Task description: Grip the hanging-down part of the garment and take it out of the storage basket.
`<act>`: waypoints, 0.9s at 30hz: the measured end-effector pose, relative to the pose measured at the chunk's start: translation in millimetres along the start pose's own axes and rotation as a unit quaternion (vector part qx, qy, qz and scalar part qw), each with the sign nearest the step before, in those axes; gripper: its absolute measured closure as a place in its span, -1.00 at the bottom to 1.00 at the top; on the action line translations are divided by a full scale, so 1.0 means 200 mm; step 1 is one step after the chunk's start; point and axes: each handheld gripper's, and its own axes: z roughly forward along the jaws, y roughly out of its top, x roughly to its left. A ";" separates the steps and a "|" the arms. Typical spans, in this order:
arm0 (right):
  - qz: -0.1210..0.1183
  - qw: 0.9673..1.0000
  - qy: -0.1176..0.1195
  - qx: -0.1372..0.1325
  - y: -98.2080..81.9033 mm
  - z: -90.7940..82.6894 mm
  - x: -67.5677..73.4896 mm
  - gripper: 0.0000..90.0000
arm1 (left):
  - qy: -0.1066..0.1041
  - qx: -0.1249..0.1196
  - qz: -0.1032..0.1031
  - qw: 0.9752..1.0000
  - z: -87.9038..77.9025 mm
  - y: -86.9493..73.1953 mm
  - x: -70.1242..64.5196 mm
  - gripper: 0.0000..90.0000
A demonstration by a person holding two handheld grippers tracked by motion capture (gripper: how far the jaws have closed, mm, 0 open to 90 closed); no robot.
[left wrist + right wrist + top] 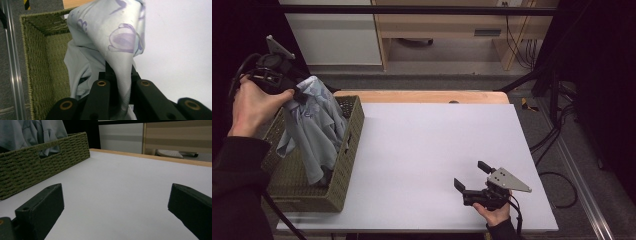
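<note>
A pale blue garment with purple print (314, 125) hangs from my left gripper (298, 95), which is shut on its top edge and held high above the olive woven basket (347, 165) at the table's left. The cloth's lower end still reaches into the basket. In the left gripper view the fabric (117, 42) is pinched between the black jaws, with the basket (40, 62) below. My right gripper (470, 175) rests low on the white table near the front right, open with nothing between its fingers (45, 205).
The white tabletop (427, 140) stretches between basket and right gripper, with a wooden strip (422, 96) along its far edge. In the right gripper view the basket wall (37, 165) has a handle slot. Cables (557, 135) lie on the floor at right.
</note>
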 end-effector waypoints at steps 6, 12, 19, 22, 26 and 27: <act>-0.002 1.000 0.012 -0.002 0.03 0.03 0.02 -0.98 | -0.009 -0.025 -0.005 1.000 -0.09 0.01 0.00 0.89; -0.006 0.999 0.035 -0.008 0.08 0.09 0.07 -0.98 | -0.010 -0.039 -0.005 0.999 -0.16 0.01 -0.01 0.89; -0.012 0.997 0.071 -0.013 0.16 0.21 0.17 -0.98 | -0.006 -0.035 0.004 0.999 -0.19 0.03 -0.04 0.89; -0.015 0.996 0.086 -0.020 0.20 0.27 0.22 -0.98 | -0.004 -0.032 0.006 0.999 -0.19 0.03 -0.05 0.89; -0.014 0.994 0.106 -0.023 0.25 0.37 0.31 -0.98 | -0.003 -0.029 0.008 1.000 -0.19 0.04 -0.05 0.89; -0.015 0.993 0.117 -0.024 0.28 0.43 0.35 -0.97 | -0.004 -0.028 0.008 1.000 -0.19 0.04 -0.05 0.89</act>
